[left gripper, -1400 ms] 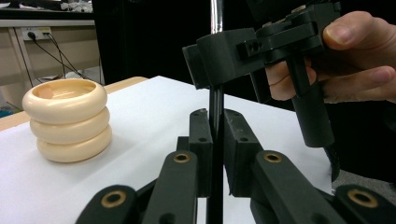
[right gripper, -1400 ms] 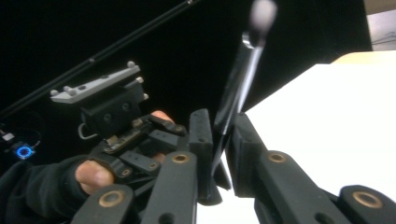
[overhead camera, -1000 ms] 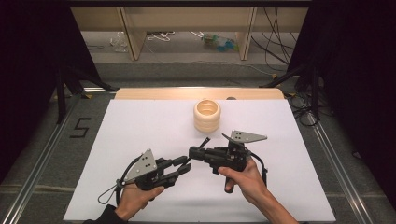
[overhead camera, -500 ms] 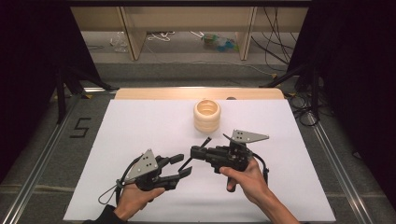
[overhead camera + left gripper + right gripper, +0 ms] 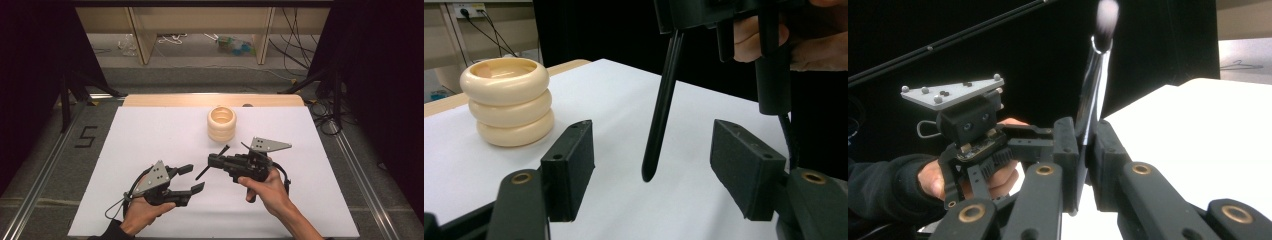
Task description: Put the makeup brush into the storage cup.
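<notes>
Item: makeup brush (image 5: 212,162), a slim black handle with a metal collar and a soft pale tuft (image 5: 1107,14) at one end, held above the white table (image 5: 150,130) just in front of the stack of cream rings (image 5: 222,123) and slightly to its left. Handling, by judgement: very light, with a stiff, smooth, narrow handle that could swivel or slip between flat pads; the tuft is soft and would crush or splay if pinched, so the handle or the collar is the place to take hold, well clear of the bristles. Left of the ring stack and nearer the person: left gripper (image 5: 190,178), in the left hand (image 5: 140,212), jaws standing wide apart and just having been opening, holding nothing; in the left gripper view the brush's dark handle tip (image 5: 650,170) hangs between the two pads (image 5: 571,165) without touching either. Right of it, directly in front of the ring stack: right gripper (image 5: 212,161), in the right hand (image 5: 265,187), jaws closed tight on the brush near the collar, the pads (image 5: 1066,150) pressing its handle from both sides in the right gripper view, tuft pointing up and away, handle end slanting down toward the left gripper. Ring stack: three rings, upright on the table, untouched, well apart from both grippers.
</notes>
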`<state>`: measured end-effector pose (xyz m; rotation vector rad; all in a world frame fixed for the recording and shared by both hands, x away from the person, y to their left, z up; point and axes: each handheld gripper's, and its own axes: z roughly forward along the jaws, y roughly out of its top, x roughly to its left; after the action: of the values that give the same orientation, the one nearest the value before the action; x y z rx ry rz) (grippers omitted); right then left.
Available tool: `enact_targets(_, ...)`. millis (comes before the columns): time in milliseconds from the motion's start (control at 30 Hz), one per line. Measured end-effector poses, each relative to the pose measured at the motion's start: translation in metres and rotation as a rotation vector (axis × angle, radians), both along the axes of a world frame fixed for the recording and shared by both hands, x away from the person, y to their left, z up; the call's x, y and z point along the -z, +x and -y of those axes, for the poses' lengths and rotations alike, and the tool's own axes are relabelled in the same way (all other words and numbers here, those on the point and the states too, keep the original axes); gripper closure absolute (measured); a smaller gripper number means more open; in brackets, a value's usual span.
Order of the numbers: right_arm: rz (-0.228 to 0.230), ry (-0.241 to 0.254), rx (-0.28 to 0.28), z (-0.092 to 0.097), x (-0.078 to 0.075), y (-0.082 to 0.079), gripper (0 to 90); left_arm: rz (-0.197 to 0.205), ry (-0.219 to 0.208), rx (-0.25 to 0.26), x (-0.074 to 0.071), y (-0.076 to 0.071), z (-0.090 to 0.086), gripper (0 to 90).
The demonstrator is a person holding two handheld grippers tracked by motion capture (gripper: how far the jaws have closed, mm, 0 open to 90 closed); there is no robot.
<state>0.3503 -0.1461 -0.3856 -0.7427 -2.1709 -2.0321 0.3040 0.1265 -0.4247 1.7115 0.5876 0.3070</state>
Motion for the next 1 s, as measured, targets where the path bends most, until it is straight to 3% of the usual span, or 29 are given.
enact_targets(267,0.036,-0.030,0.038,0.005,-0.001,0.003,83.7,0.010,0.041,-0.007,0.001,0.002,-0.006,31.9)
enact_targets(700,0.069,-0.059,0.076,0.013,-0.005,0.006,83.7,-0.009,0.053,-0.022,0.003,0.004,-0.014,30.4)
enact_targets(1000,0.087,-0.088,0.096,0.018,-0.006,0.009,83.7,0.008,0.080,-0.035,0.005,0.007,-0.017,28.2)
